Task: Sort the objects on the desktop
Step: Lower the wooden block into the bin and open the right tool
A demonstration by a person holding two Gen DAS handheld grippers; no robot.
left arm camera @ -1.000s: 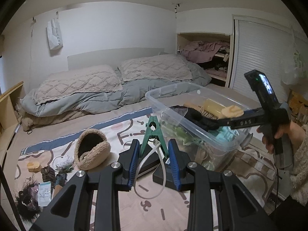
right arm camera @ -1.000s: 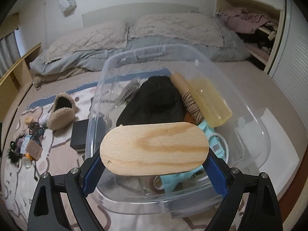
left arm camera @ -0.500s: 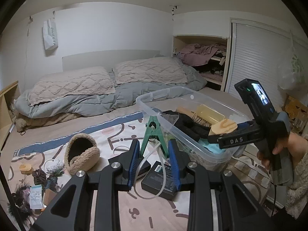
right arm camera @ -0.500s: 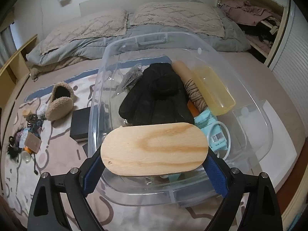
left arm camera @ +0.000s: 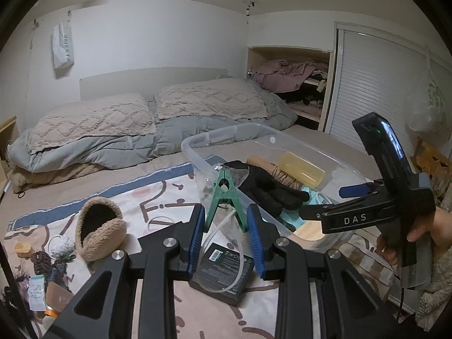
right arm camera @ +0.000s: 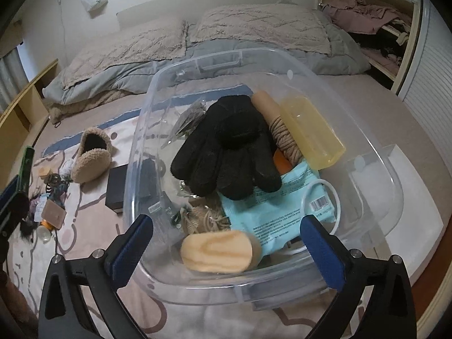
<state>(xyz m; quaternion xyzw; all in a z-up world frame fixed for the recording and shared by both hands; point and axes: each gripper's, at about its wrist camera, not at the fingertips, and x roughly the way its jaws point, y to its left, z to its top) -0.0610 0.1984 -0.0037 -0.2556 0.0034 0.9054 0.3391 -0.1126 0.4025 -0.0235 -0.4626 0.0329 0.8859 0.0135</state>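
A clear plastic bin [right arm camera: 197, 65] stands on the patterned rug and holds a black glove [right arm camera: 226, 147], a yellow case [right arm camera: 310, 130], a teal packet [right arm camera: 282, 206] and rope. My right gripper [right arm camera: 227, 236] hangs over the bin's near rim, its jaws opening with nothing pressed between them. A blurred oval wooden board [right arm camera: 220, 251] lies loose inside the bin below them. My left gripper [left arm camera: 226, 226] is shut on a green clip [left arm camera: 224, 195] with a clear tube loop, just left of the bin [left arm camera: 226, 132]. The right gripper [left arm camera: 330, 200] shows there over the bin, held by a hand.
A fuzzy tan slipper [left arm camera: 99, 231] and a black box [left arm camera: 223, 268] lie on the rug left of the bin. Small clutter [right arm camera: 50, 212] sits at the rug's left edge. A white lid [right arm camera: 409, 197] lies right of the bin. A bed runs along the back.
The right jaws have spread and let go of the wooden board, which has dropped into the bin. The left gripper has slid to the right with the green clip.
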